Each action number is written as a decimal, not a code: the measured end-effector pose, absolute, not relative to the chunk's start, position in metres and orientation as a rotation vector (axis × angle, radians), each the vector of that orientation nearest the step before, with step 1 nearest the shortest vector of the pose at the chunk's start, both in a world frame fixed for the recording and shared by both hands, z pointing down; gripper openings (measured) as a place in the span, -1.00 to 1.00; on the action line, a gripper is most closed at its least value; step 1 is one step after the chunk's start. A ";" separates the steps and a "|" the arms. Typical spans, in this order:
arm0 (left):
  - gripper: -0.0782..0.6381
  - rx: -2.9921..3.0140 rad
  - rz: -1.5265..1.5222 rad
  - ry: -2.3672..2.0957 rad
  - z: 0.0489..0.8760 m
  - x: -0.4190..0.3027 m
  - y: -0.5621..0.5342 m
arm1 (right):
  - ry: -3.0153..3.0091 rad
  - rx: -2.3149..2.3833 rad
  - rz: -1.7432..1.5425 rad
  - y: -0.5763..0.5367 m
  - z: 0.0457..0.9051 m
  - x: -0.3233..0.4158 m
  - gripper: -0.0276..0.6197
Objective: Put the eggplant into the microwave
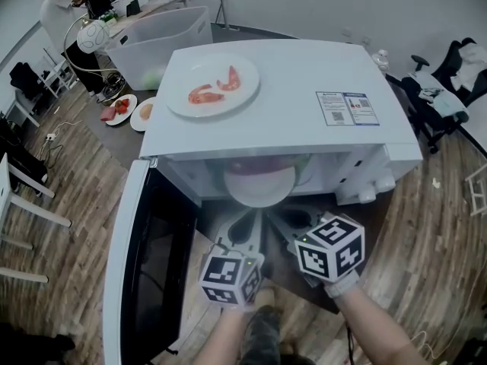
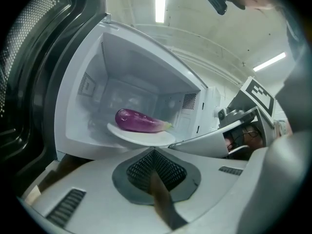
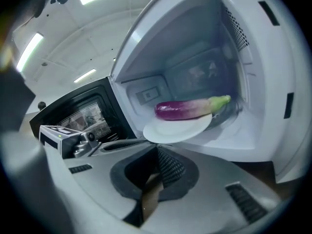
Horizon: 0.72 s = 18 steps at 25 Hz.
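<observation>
A purple eggplant (image 2: 139, 121) (image 3: 187, 108) lies on a white plate (image 1: 259, 190) (image 2: 141, 136) (image 3: 175, 129). The plate sits in the mouth of the open white microwave (image 1: 289, 105) and juts out over its front edge. Both grippers hover just in front of the opening, below the plate's near rim. My left gripper (image 1: 251, 219) (image 2: 155, 151) is shut, its tips right at the rim, with nothing between the jaws. To its right, my right gripper (image 1: 274, 216) (image 3: 157, 149) is also shut and empty, tips just under the rim. Whether either tip touches the plate is unclear.
The microwave door (image 1: 144, 265) stands swung wide to the left. A plate of shrimp (image 1: 213, 86) rests on the microwave's top. Behind are a clear plastic bin (image 1: 160, 40) and two small food plates (image 1: 122, 109). An office chair (image 1: 449, 90) stands at the right.
</observation>
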<state>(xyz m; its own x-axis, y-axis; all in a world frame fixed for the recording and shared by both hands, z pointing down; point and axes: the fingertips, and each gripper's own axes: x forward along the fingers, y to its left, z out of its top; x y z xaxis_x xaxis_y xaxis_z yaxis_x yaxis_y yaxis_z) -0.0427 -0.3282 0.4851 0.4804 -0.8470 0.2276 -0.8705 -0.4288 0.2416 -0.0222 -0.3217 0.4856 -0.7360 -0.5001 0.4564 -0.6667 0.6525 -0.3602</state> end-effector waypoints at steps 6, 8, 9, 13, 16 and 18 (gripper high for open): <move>-0.78 2.402 0.103 -1.443 0.486 -0.046 -0.334 | -2.559 0.941 0.778 -0.329 0.486 -0.024 -0.90; -0.78 2.400 0.104 -1.440 0.486 -0.046 -0.336 | -2.561 0.945 0.801 -0.331 0.486 -0.025 -0.90; -0.78 2.400 0.106 -1.438 0.486 -0.046 -0.336 | -2.561 0.948 0.805 -0.332 0.486 -0.025 -0.90; -0.78 2.402 0.106 -1.437 0.485 -0.047 -0.338 | -2.563 0.964 0.821 -0.337 0.486 -0.025 -0.90; -0.78 2.398 0.103 -1.438 0.486 -0.048 -0.338 | -2.562 0.977 0.853 -0.340 0.486 -0.025 -0.90; -0.78 2.395 0.097 -1.443 0.485 -0.050 -0.340 | -2.562 0.983 0.876 -0.342 0.486 -0.024 -0.90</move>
<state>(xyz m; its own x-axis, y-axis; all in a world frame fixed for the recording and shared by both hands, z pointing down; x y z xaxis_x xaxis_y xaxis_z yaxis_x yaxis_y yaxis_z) -0.0501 -0.3403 0.4845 0.4814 -0.8453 0.2318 -0.8688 -0.4252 0.2539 -0.0245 -0.3421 0.4864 -0.7371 -0.5183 0.4337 -0.6753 0.5893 -0.4434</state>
